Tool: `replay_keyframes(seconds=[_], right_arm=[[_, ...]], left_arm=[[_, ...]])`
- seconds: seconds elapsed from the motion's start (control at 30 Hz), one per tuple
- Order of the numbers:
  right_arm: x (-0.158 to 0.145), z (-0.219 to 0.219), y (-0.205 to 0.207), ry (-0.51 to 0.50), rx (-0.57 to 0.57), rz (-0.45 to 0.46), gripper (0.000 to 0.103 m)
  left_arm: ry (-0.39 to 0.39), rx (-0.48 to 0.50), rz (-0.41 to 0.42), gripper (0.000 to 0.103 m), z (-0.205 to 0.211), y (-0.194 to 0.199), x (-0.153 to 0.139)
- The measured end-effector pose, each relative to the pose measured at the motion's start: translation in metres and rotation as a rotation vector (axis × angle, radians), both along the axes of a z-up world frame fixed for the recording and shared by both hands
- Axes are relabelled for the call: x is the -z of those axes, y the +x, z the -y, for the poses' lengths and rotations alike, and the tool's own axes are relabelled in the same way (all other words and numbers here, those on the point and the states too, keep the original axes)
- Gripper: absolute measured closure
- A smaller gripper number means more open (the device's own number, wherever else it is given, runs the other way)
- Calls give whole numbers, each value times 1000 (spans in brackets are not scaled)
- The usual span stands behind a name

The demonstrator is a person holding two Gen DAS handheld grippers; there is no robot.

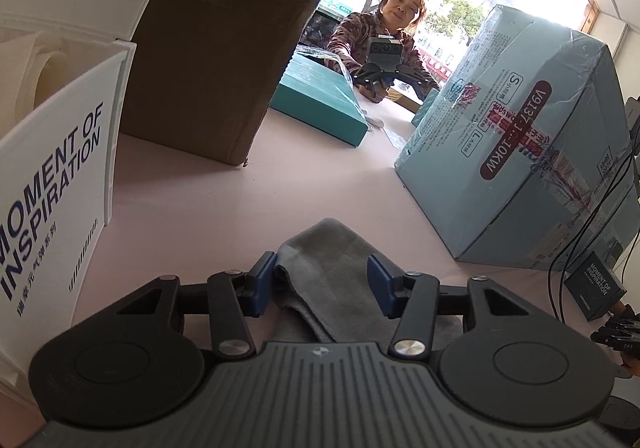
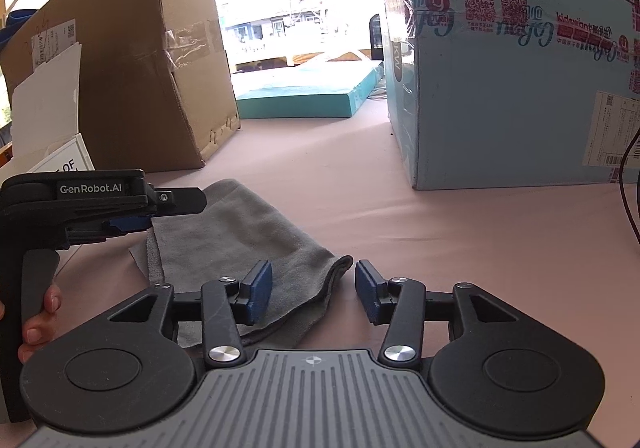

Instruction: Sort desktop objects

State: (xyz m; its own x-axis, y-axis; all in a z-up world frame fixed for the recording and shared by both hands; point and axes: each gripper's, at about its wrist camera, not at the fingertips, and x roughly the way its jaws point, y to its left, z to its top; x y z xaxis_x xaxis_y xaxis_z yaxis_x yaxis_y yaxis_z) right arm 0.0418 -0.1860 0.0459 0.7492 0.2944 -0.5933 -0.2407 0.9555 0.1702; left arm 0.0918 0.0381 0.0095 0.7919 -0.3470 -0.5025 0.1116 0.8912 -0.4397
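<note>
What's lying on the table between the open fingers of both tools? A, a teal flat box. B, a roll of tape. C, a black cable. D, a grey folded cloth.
D: the grey folded cloth lies between both tools' spread blue fingers, on the pink table.

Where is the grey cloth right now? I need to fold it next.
The grey cloth lies on the pink tabletop between the brown cardboard box and the light blue carton, with both open grippers, left and right, over it.
</note>
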Motion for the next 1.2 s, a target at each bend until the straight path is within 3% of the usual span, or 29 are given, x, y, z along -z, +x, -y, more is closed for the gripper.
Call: replay_keyframes(seconds=[0.13, 0.2, 0.37, 0.5, 0.6, 0.67, 0.7, 1.03, 1.2], right_arm=[[0, 4, 1, 39, -12, -16, 29], [1, 6, 1, 71, -8, -25, 27], [2, 16, 2, 165, 27, -44, 26], [1, 11, 1, 136, 26, -44, 27], [0, 5, -1, 75, 49, -37, 48], [0, 8, 0, 93, 50, -41, 82], [1, 11, 0, 118, 37, -49, 86], [0, 11, -2, 143, 33, -38, 87], [-7, 10, -10, 168, 23, 26, 88]], left_arm=[[34, 7, -12, 77, 1, -2, 0], [54, 10, -16, 83, 2, -5, -1], [77, 32, -19, 85, 7, -11, -2], [92, 75, -18, 88, 15, -16, -3], [96, 77, -17, 88, 16, -17, -3], [91, 77, -19, 88, 15, -18, -3], [85, 76, -20, 88, 14, -17, -3], [78, 84, -16, 89, 15, -18, -4], [83, 90, -4, 89, 16, -20, -6]])
